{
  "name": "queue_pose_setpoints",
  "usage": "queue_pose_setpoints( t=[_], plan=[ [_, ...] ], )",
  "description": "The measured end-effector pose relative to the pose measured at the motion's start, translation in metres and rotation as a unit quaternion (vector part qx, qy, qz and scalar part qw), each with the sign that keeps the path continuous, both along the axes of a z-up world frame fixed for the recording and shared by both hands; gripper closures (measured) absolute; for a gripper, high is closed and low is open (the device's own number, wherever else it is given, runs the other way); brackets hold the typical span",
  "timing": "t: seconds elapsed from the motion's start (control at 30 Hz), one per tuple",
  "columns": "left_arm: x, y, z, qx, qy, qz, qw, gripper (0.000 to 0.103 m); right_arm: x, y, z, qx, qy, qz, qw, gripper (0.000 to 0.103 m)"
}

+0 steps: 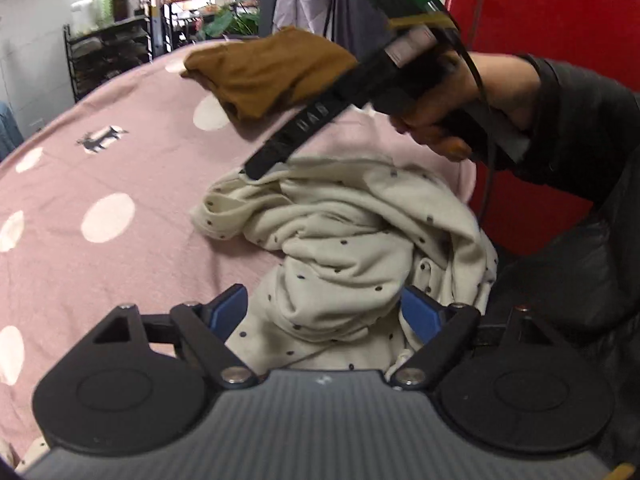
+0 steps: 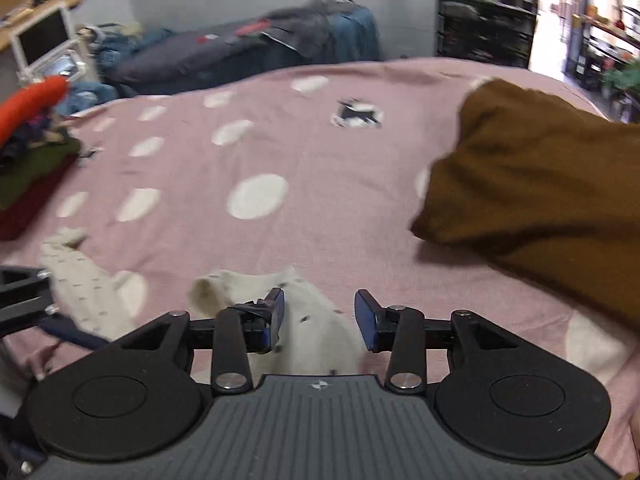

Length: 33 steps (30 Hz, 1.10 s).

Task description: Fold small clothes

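A crumpled cream garment with small dark dots [image 1: 340,240] lies on the pink spotted bedspread [image 1: 132,152]. My left gripper [image 1: 325,314] stands open just over its near part, blue pads wide apart on either side of the bunched cloth. A hand holds my right gripper [image 1: 260,166], whose tip hangs at the garment's far edge. In the right wrist view my right gripper [image 2: 320,320] is open, with the cream garment [image 2: 316,336] lying under the gap between its fingers. A brown garment [image 2: 540,192] lies in a heap farther back, to the right.
A stack of folded clothes [image 2: 28,176] sits at the bed's left edge, with an orange item on top. A red surface [image 1: 560,20] rises beside the bed on the right. Dark shelving [image 1: 108,60] and piled clothes [image 2: 248,48] stand beyond the bed.
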<state>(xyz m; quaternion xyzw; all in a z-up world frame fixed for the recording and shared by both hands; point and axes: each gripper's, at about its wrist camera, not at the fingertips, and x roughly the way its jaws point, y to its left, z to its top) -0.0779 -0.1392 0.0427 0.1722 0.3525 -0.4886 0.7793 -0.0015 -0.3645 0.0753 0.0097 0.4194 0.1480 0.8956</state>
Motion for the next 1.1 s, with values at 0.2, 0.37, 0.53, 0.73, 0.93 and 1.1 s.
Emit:
queue_pose_setpoints(
  t=[0.2, 0.37, 0.53, 0.73, 0.93, 1.1],
  plan=[
    [-0.002, -0.023, -0.012, 0.004, -0.004, -0.015, 0.9999, 0.039, 0.019, -0.003, -0.025, 0.079, 0.079, 0.016, 0.994, 0.037],
    [0.019, -0.007, -0.001, -0.049, -0.008, 0.065, 0.9966, 0.091, 0.014, -0.003, -0.003, 0.094, 0.011, -0.005, 0.996, 0.091],
    [0.051, 0.054, 0.041, -0.115, -0.031, 0.172, 0.978, 0.092, -0.003, -0.014, 0.063, 0.1, -0.137, -0.015, 0.985, 0.091],
    [0.066, 0.132, 0.102, -0.161, -0.128, 0.316, 0.9262, 0.092, -0.032, -0.021, 0.149, 0.118, -0.327, -0.01, 0.937, 0.092],
    [0.06, 0.198, 0.137, -0.184, -0.166, 0.409, 0.8781, 0.091, -0.04, -0.03, 0.174, 0.109, -0.401, -0.027, 0.909, 0.093],
    [0.041, 0.202, 0.156, -0.192, -0.195, 0.408, 0.8709, 0.091, -0.038, -0.029, 0.163, 0.12, -0.389, -0.01, 0.914, 0.094]
  ],
)
